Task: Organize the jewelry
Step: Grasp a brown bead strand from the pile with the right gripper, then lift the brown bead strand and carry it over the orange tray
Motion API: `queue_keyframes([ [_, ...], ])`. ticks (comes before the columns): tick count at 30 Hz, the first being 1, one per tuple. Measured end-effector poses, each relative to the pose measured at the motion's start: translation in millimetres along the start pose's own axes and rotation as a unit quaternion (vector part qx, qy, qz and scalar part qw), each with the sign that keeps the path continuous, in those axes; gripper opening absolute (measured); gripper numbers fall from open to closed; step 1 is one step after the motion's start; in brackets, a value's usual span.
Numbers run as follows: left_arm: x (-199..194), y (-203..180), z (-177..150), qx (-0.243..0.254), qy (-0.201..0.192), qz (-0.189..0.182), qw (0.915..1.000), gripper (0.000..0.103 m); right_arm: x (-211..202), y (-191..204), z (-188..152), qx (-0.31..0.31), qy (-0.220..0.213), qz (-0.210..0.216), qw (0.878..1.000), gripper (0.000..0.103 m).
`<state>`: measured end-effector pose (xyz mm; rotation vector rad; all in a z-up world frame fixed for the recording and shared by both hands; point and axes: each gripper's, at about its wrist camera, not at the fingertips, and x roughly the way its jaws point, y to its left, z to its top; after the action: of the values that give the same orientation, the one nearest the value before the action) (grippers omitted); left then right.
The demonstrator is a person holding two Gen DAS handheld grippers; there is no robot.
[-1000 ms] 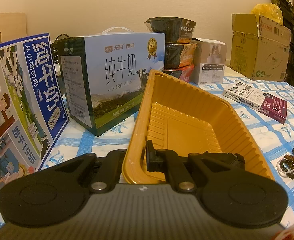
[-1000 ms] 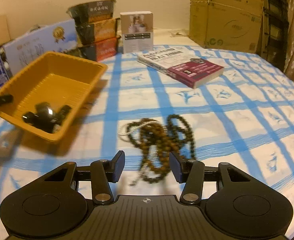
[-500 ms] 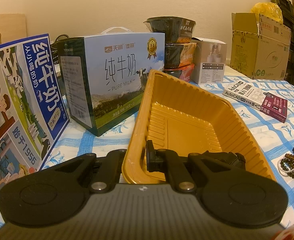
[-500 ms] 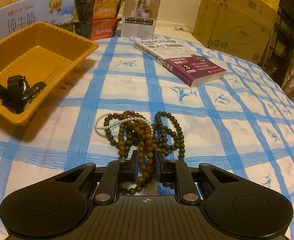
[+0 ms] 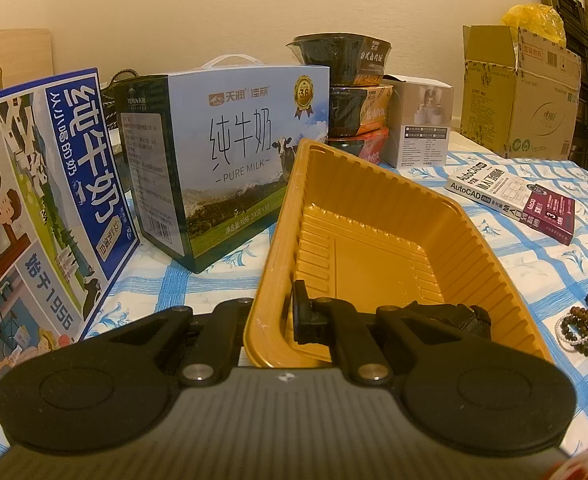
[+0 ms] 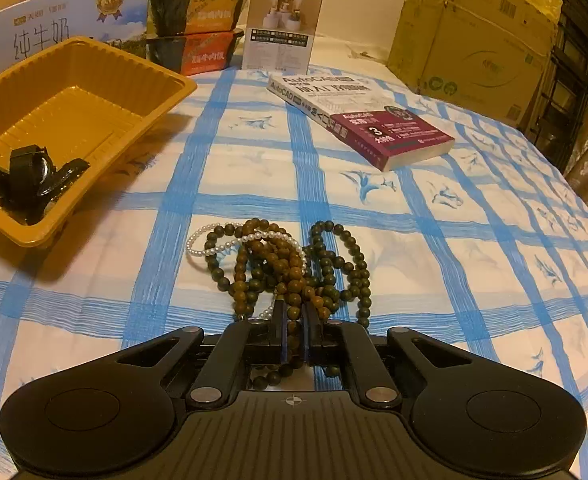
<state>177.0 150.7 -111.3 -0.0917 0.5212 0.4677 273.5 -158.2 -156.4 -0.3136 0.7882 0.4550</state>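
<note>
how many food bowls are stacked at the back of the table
3, one stack between the milk carton and white box: black bowl on top, orange bowl middle, red bowl at bottom.

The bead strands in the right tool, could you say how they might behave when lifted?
The bead strands look limp and will probably dangle. They lie tangled with the pearl strand, so likely all rise together. The right tool pinches one strand; round beads may slip.

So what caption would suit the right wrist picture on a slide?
Right hand-held gripper shut on a tangle of brown wooden bead strands on the blue-checked tablecloth, ribbed yellow plastic tray waiting nearby.
</note>
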Motion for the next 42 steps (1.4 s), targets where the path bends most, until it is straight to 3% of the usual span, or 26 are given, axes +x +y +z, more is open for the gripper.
queue_keyframes([
  [4, 0, -1, 0, 0.001, -0.001, 0.000, 1.0000, 0.007, -10, 3, 2, 0.007, -0.007, 0.009, 1.000, 0.007],
  [9, -1, 0, 0, 0.001, -0.001, 0.000, 1.0000, 0.007, -34, 16, 5, 0.036, -0.012, 0.053, 0.998, 0.007],
  [18, -3, -1, -3, 0.000, 0.002, -0.001, 1.0000, 0.006, -60, 53, -14, 0.080, 0.044, 0.151, 0.984, 0.007],
  [25, -3, -2, -3, -0.001, 0.002, 0.000, 1.0000, 0.006, -98, 64, -4, 0.075, 0.016, 0.211, 0.975, 0.007],
  [32, -3, -2, -3, -0.001, 0.002, 0.000, 1.0000, 0.006, -135, 57, 20, 0.080, -0.042, 0.218, 0.972, 0.007],
  [42, -4, -3, -3, 0.000, 0.001, -0.001, 1.0000, 0.006, -167, 18, 60, 0.099, -0.105, 0.177, 0.973, 0.007],
])
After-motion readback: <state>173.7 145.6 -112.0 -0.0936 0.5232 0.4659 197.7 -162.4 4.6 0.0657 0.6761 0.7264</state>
